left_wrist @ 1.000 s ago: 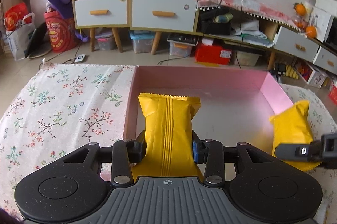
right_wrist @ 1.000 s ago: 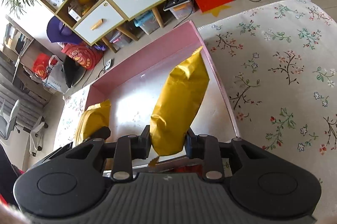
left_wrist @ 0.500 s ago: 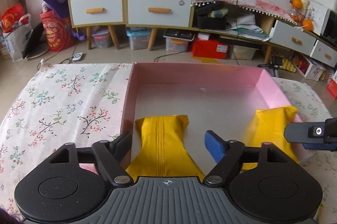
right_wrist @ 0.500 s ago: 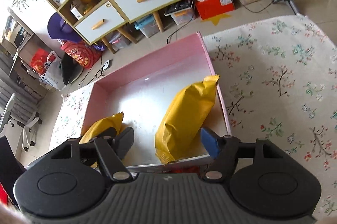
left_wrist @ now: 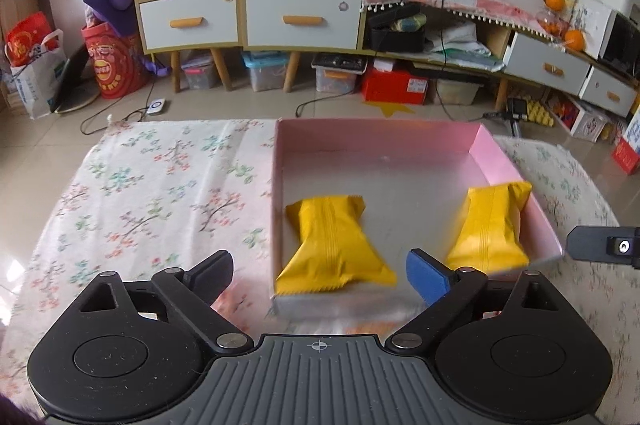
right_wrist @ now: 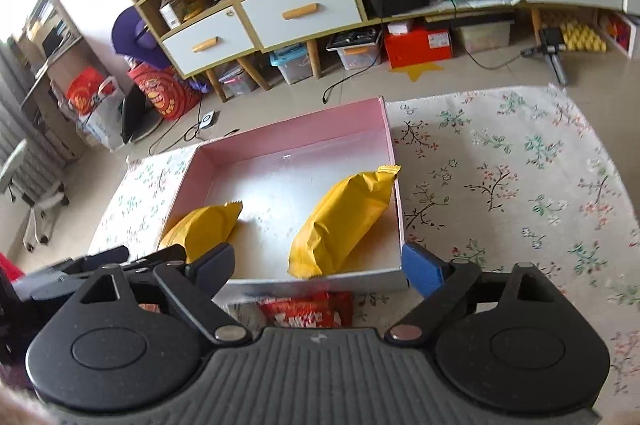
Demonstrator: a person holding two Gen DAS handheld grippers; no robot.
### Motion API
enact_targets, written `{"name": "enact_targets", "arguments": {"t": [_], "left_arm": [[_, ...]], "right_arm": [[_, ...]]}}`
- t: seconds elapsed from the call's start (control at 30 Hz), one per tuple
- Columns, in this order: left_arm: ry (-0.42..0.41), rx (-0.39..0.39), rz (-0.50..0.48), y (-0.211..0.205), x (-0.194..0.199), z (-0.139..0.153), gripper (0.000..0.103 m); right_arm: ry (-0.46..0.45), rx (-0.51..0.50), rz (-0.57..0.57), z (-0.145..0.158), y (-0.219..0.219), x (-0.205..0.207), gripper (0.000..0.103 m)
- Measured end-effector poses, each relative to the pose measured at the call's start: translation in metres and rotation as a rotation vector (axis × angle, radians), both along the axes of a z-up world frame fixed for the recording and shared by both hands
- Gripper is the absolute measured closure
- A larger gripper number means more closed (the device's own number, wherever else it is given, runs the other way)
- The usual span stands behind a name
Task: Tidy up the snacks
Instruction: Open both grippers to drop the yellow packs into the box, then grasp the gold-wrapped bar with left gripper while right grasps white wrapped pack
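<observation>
Two yellow packets lie in the pink box [left_wrist: 380,135] on the desk [left_wrist: 160,185]: one [left_wrist: 334,247] against its left wall, one [right_wrist: 344,221] along its right wall, bare floor between and behind them. One red packet [right_wrist: 306,311] lies outside the near wall. Left gripper [left_wrist: 320,271] and right gripper [right_wrist: 316,263] are opening wide, pinching nothing.

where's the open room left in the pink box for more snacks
The far half of the pink box, from its back wall to the tops of the two packets, is bare. So is the strip of floor between the left yellow packet and the right yellow packet. The near edge is crowded: both packets, and the opening left gripper and right gripper, nothing between their jaws.
</observation>
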State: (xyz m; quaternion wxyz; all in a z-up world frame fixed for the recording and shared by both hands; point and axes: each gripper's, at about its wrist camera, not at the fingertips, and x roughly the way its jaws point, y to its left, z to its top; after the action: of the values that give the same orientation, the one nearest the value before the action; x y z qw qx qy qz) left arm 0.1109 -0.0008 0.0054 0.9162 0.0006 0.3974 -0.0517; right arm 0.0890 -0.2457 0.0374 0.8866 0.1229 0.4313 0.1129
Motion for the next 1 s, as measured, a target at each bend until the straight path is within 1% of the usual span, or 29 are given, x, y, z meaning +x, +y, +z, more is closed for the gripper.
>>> {"name": "enact_targets", "arguments": {"t": [0.07,0.33,0.53,0.7,0.77,0.87,0.9,1.0], "left_arm": [[0.017,0.011,-0.007,0.005,-0.009,0.002,0.007],[0.06,0.032,-0.066,0.023,-0.05,-0.002,0.004],[0.129,0.016,-0.052,0.046,-0.071,-0.012,0.004],[0.153,0.035,-0.032,0.062,-0.09,-0.024,0.004],[0.149,0.027,-0.016,0.068,-0.098,-0.03,0.004],[0.084,0.0,0.016,0.075,-0.117,-0.04,0.004],[0.068,-0.001,0.02,0.076,-0.124,-0.044,0.004],[0.058,0.014,0.023,0.078,-0.137,-0.054,0.004]], "right_arm": [[-0.006,-0.019,0.018,0.001,0.001,-0.005,0.007],[0.016,-0.06,0.046,-0.008,-0.001,-0.029,0.005],[0.017,-0.134,0.095,-0.019,0.006,-0.051,0.005],[0.004,-0.148,0.138,-0.022,0.013,-0.073,0.004],[-0.007,-0.138,0.149,-0.022,0.016,-0.081,0.003],[-0.018,-0.103,0.17,-0.022,0.021,-0.096,0.002],[-0.023,-0.091,0.18,-0.023,0.022,-0.1,0.002],[-0.035,-0.074,0.208,-0.027,0.027,-0.115,0.001]]}}
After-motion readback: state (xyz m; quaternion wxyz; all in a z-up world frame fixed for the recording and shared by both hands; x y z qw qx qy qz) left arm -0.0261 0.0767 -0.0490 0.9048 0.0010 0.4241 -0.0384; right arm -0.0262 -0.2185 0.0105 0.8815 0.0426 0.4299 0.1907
